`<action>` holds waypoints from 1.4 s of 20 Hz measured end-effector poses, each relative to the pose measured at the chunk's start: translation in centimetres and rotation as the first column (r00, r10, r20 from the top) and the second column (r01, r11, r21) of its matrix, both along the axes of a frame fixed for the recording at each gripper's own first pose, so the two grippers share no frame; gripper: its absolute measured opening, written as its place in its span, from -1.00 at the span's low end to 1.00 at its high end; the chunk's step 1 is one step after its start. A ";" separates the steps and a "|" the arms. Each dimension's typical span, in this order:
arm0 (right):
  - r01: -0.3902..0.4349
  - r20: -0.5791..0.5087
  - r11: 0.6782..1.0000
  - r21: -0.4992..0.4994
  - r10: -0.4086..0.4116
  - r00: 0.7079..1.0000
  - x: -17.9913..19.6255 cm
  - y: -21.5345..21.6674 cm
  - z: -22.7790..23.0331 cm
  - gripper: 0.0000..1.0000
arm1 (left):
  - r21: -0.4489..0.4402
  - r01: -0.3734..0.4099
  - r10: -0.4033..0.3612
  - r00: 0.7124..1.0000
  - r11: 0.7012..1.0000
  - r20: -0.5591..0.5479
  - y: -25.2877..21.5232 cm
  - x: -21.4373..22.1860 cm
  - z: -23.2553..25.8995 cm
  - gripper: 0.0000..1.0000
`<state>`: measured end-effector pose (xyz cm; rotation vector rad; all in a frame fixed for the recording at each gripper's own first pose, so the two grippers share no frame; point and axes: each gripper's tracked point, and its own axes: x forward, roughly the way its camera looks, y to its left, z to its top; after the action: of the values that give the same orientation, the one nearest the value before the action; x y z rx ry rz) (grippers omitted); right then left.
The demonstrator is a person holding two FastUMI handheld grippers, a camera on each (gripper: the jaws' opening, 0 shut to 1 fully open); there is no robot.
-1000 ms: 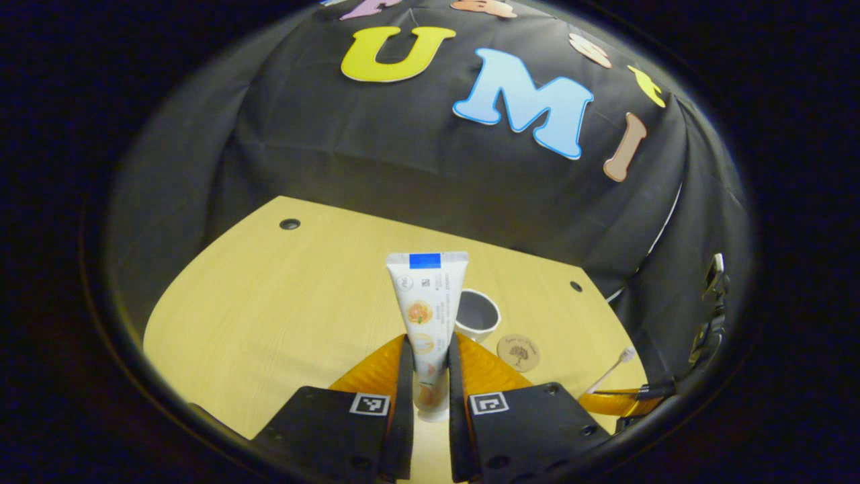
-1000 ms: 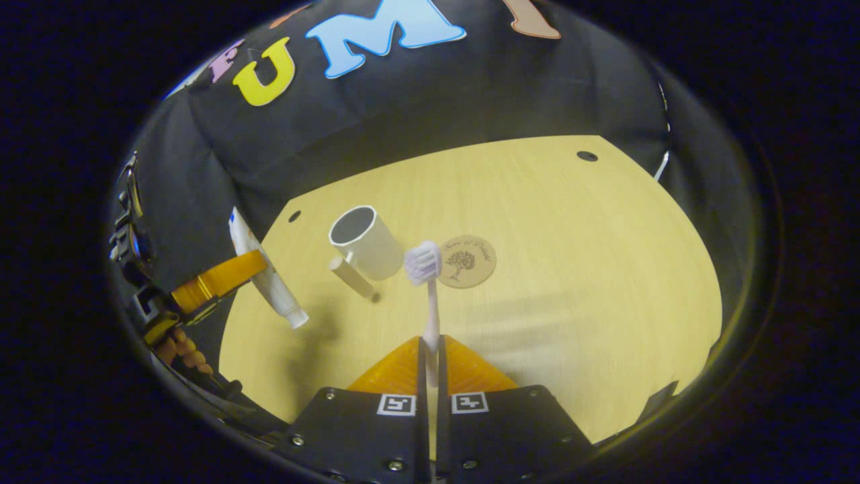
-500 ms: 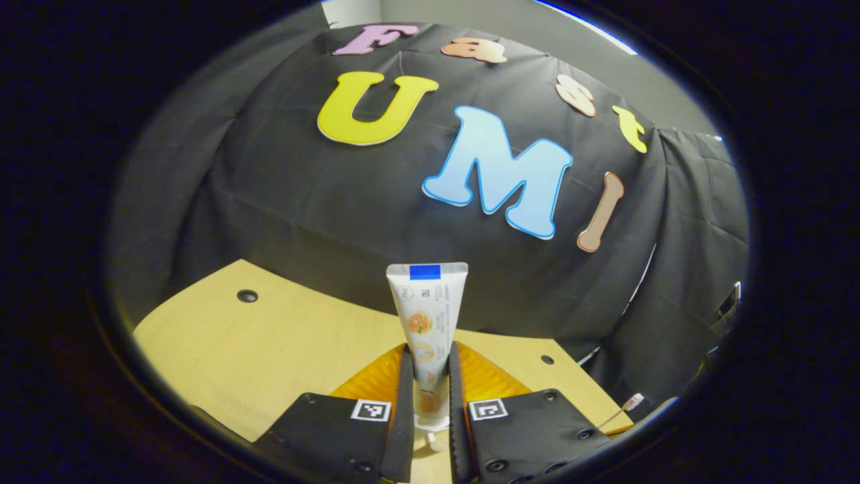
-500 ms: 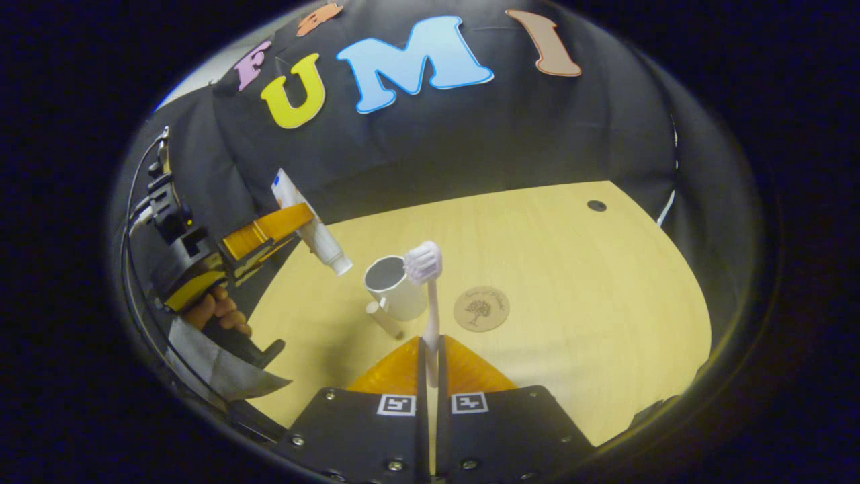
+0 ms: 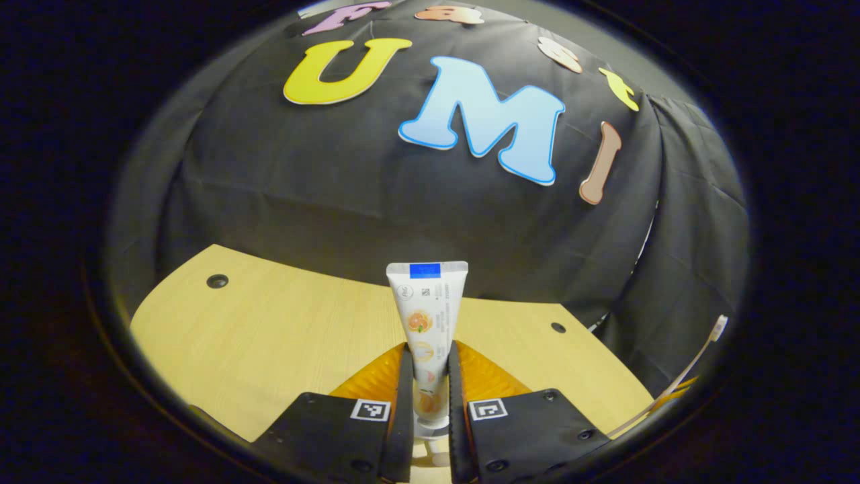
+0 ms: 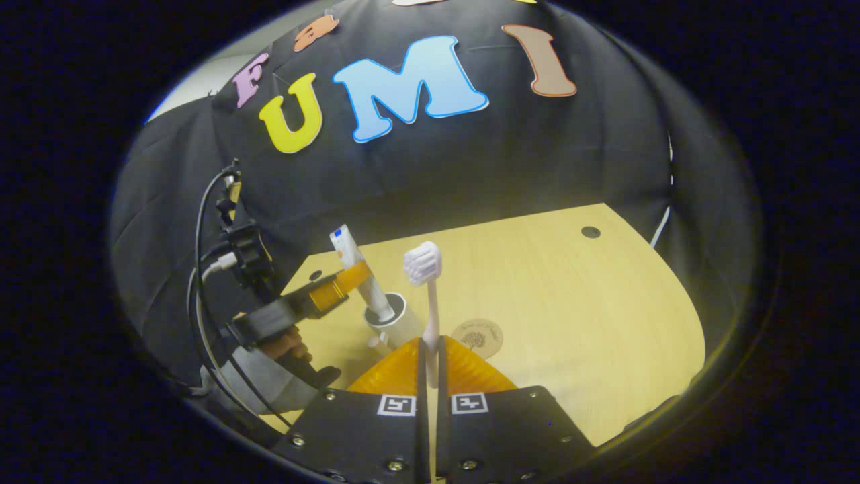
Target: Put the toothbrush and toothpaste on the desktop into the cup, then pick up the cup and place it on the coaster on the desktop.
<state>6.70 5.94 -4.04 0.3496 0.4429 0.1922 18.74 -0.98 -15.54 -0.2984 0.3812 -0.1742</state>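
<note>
**Toothpaste poised cap-down at the cup**

The left gripper (image 6: 339,286) has its jaws clamped on the toothpaste (image 5: 426,316), long axis near upright, cap entering the cup (image 6: 393,321) on the counter (image 6: 571,302). The right gripper (image 6: 430,376), jaws closed on the toothbrush (image 6: 428,296), holds it bristles-up just beside the cup; the coaster (image 6: 478,336) lies near.

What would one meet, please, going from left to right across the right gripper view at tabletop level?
Person's hand on the left gripper → white toothpaste tube → white cup → white toothbrush → round brown coaster → dark hole in the wooden desktop.
</note>
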 end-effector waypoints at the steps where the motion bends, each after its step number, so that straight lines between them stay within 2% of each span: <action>1: -0.007 0.011 1.000 -0.001 0.007 1.000 0.5 0.2 0.4 -0.90 | 0.010 0.012 -0.012 1.000 1.000 -0.022 -0.2 0.0 -0.8 -0.37; 5: -0.050 0.057 0.999 -0.001 0.050 0.997 3.3 1.7 2.1 -0.90 | 0.015 0.030 -0.029 0.996 0.999 -0.082 -0.7 -0.8 -2.7 -0.30; 8: -0.085 0.075 0.996 -0.001 0.085 0.994 5.0 2.8 2.5 -0.90 | 0.007 0.023 -0.023 0.997 1.000 -0.075 -0.4 -0.9 -2.5 0.17; 9: -0.095 0.078 0.995 0.000 0.095 0.992 5.6 3.2 2.6 -0.90 | 0.010 0.023 -0.023 0.998 1.000 -0.064 -0.1 -1.2 -1.9 0.27; 10: -0.102 0.083 0.995 0.002 0.101 0.991 6.1 3.5 2.7 -0.90 | 0.011 0.022 -0.022 0.998 1.000 -0.056 0.0 -1.6 -1.4 0.49; 13: -0.125 0.092 0.992 0.005 0.124 0.988 7.4 4.6 2.9 -0.91 | 0.000 -0.006 0.006 0.998 1.000 -0.068 1.6 -3.8 -1.4 0.74; 14: -0.132 0.097 0.991 0.004 0.131 0.987 7.7 4.9 3.0 -0.91 | -0.009 -0.015 0.014 0.997 1.000 -0.077 2.2 -4.6 -1.5 0.66; 15: -0.141 0.106 0.990 -0.003 0.140 0.984 8.2 5.3 3.2 -0.91 | -0.010 -0.034 0.033 0.995 0.999 -0.091 3.2 -5.8 -1.7 0.81; 16: -0.150 0.114 0.989 -0.011 0.151 0.982 8.5 5.7 3.3 -0.91 | -0.007 -0.043 0.042 0.994 0.999 -0.102 3.7 -6.6 -2.1 0.86; 17: -0.158 0.123 0.987 -0.022 0.159 0.980 8.8 6.1 3.5 -0.91 | 0.001 -0.053 0.053 0.992 0.999 -0.114 4.3 -7.4 -2.4 0.80; 21: -0.196 0.149 0.977 -0.079 0.206 0.967 9.9 8.1 3.5 -0.91 | 0.017 -0.073 0.075 0.987 0.997 -0.143 5.5 -10.2 -3.1 0.82; 23: -0.214 0.163 0.972 -0.100 0.228 0.960 10.4 9.2 3.4 -0.91 | 0.002 -0.071 0.070 0.985 0.998 -0.161 5.3 -11.4 -3.4 0.83; 24: -0.218 0.168 0.969 -0.111 0.235 0.957 10.6 9.8 3.3 -0.91 | -0.004 -0.071 0.070 0.984 0.997 -0.167 5.2 -11.8 -3.5 0.93; 27: -0.237 0.159 0.958 -0.158 0.262 0.952 11.5 10.9 2.1 -0.91 | -0.015 -0.072 0.068 0.980 0.997 -0.189 4.9 -12.8 -4.2 0.93; 28: -0.239 0.151 0.955 -0.177 0.267 0.952 11.8 11.1 1.5 -0.91 | -0.024 -0.070 0.064 0.978 0.997 -0.199 4.8 -13.0 -4.4 0.87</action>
<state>18.53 17.07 -2.56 0.1182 0.3271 0.4332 5.74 3.77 -19.91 -0.3601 0.5651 -0.0847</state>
